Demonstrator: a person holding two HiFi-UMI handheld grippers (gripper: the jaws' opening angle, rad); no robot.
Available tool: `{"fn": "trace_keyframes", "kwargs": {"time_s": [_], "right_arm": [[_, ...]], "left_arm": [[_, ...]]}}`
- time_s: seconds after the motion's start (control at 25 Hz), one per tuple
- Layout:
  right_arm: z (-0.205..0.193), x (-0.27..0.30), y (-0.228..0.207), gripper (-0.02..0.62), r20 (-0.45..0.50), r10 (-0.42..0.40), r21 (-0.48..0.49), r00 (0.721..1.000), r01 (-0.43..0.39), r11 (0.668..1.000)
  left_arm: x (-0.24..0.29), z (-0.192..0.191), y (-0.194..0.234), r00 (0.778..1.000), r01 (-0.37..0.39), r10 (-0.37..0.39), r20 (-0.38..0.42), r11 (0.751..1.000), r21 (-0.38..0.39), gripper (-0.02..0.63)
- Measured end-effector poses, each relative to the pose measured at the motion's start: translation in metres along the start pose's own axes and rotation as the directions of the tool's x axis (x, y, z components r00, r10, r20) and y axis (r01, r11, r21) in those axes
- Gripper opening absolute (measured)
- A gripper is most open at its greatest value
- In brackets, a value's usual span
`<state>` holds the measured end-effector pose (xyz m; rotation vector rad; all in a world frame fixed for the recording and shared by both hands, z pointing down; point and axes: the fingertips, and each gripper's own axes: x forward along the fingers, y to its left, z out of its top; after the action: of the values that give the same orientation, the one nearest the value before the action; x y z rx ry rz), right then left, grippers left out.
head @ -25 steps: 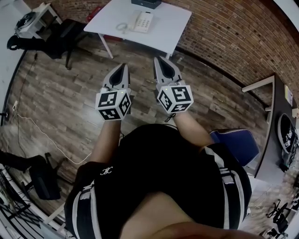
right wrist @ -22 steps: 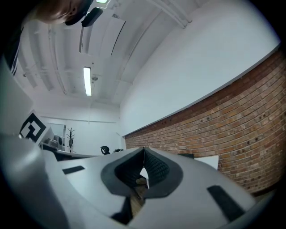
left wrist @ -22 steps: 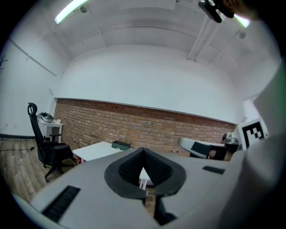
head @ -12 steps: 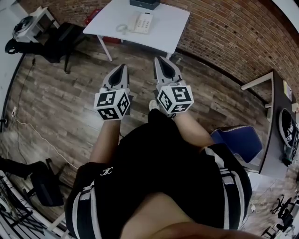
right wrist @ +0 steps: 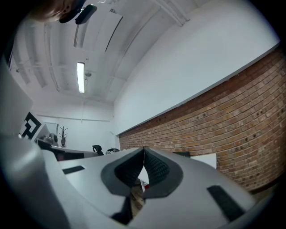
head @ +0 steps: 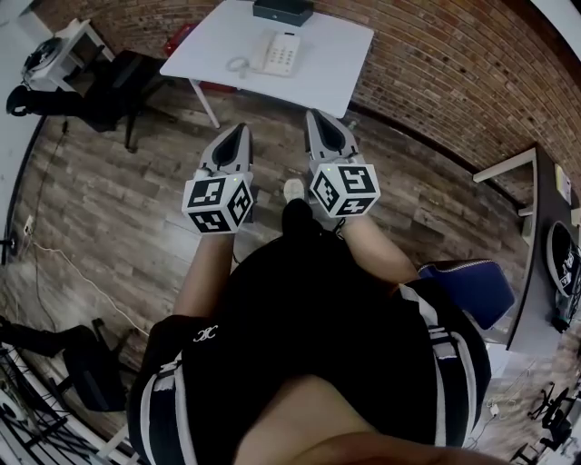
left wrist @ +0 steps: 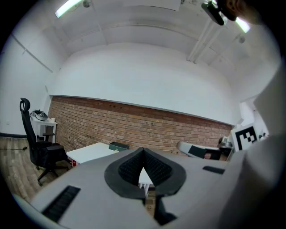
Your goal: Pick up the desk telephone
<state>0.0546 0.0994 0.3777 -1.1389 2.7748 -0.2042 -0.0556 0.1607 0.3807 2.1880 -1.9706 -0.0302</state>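
One desk telephone (head: 280, 52) sits on the single white table (head: 331, 54), near the middle of the top, handset on its cradle. Its coiled cord (head: 238, 65) lies in a loop just beside it, on the side toward the black office chair. One dark box (head: 282, 11) stands at the table's far edge, close to the brick wall (head: 454, 73); it looks closed and its contents cannot be made out. Nothing else is on the table.

Two grippers are held side by side above the wooden floor (head: 118, 209), both pointing at the table and well short of it. The left gripper (head: 239, 128) has its jaws pressed together with nothing between them; its own view shows the pads meeting at the tip (left wrist: 143, 150), with the table (left wrist: 89, 153) and the box (left wrist: 119, 146) beyond. The right gripper (head: 312, 113) is likewise fully closed and empty (right wrist: 144, 149). Each carries one marker cube, left (head: 218, 202) and right (head: 343, 189).

One black office chair (head: 113, 77) stands off the table's left end, and one blue seat (head: 467, 283) shows at the right.
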Motion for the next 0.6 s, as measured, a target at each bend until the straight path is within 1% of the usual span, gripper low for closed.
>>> {"fn": "trace_keyframes", "kwargs": {"time_s": [0.12, 0.28, 0.48, 0.6], "right_arm": [[-0.005, 0.028, -0.011, 0.000, -0.002, -0.001, -0.002, 1.000, 0.001, 1.000], [-0.016, 0.071, -0.029, 0.000, -0.033, 0.008, -0.017, 0.999, -0.009, 1.000], [-0.026, 0.127, -0.055, 0.000, -0.048, 0.000, -0.066, 0.999, -0.003, 0.998], [-0.030, 0.164, -0.070, 0.000, -0.073, 0.004, -0.045, 0.997, -0.007, 0.999]], "left_arm": [[0.025, 0.004, 0.014, 1.000, 0.004, -0.004, 0.004, 1.000, 0.007, 0.000], [0.065, 0.003, 0.036, 1.000, -0.004, 0.004, -0.010, 1.000, -0.003, 0.002], [0.122, -0.003, 0.063, 0.999, -0.014, 0.013, -0.050, 1.000, -0.015, 0.001], [0.157, -0.001, 0.082, 0.997, -0.023, 0.021, -0.068, 0.999, -0.029, 0.002]]}}
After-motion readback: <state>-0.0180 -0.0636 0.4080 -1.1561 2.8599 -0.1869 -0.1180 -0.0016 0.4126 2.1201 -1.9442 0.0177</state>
